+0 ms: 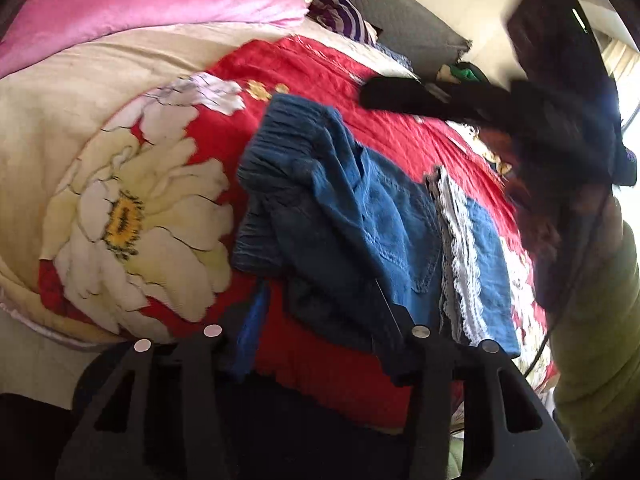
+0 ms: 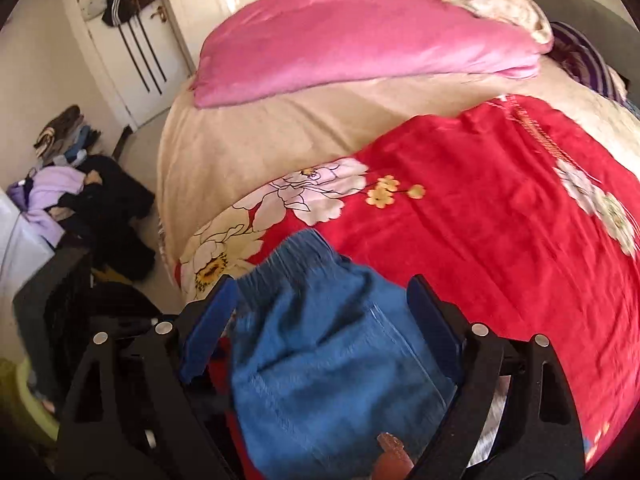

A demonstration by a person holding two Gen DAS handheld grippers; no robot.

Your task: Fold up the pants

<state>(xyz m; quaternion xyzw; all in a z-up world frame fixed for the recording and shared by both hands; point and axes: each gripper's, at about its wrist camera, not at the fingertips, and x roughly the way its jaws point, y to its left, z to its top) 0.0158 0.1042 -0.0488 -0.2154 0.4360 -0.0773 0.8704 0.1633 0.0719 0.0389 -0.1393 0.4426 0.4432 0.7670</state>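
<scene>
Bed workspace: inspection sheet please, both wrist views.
Surface: red floral quilt over a beige cover.
Job's things: blue pants, bunched, lace trim showing.
Clutter: pink pillow; black item on the quilt.
Grippers: left gripper open, pants between its fingers; right gripper open, with cloth between its fingers.
Cables: thin black cable at right.
Surroundings: clothes pile on the floor; bags on door.

Bed [image 2: 248, 136]: red floral quilt [image 2: 500, 208], pink pillow [image 2: 360, 40], blue pants [image 1: 360, 208].
</scene>
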